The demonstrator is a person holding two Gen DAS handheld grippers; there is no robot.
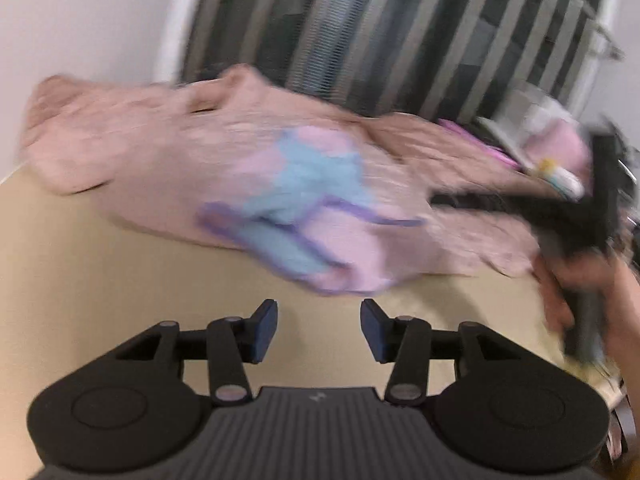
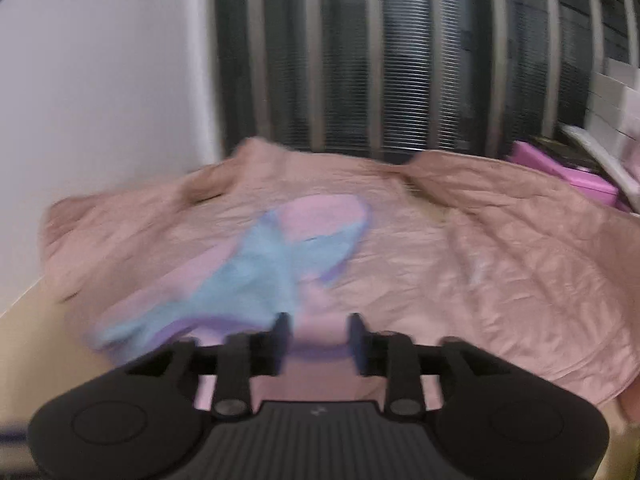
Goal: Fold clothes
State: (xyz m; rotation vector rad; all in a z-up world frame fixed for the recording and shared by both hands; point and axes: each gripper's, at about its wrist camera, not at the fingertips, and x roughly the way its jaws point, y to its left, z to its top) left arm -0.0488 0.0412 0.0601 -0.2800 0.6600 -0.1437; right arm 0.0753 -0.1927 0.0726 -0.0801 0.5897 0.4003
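A small pale pink garment with light blue panels and purple trim lies crumpled on a larger dusty-pink crinkled garment, which is spread over a tan table. My left gripper hovers open over bare table just short of the small garment's near edge, with nothing between its fingers. My right gripper is open above the small garment's near pink edge; fabric shows in the gap, with the pads apart from it. In the left wrist view the right gripper is a blurred black shape, held by a hand.
Behind the table is a dark window with pale vertical bars, and a white wall stands to the left. A magenta box and blurred clutter crowd the back right corner. Bare tabletop lies at the near left.
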